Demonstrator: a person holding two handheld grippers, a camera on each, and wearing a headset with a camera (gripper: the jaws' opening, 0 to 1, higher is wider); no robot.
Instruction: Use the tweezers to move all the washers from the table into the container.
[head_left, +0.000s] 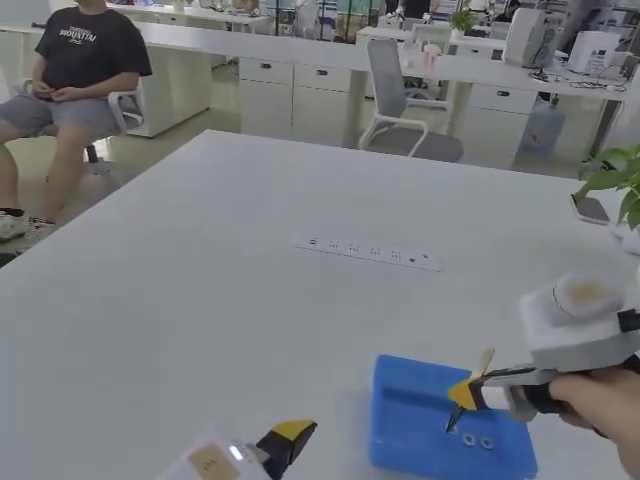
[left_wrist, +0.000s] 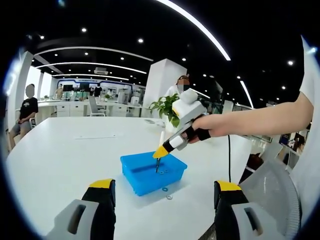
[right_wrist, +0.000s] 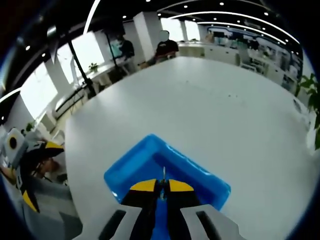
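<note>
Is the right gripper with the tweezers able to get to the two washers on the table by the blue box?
Probably yes. The right gripper holds the tweezers over the blue container, and the washers lie on open table right beside it, with nothing between.

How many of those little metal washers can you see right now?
4. Two washers lie inside the blue container; two more lie on the table just outside it. Others may be hidden behind the container's wall.
</note>
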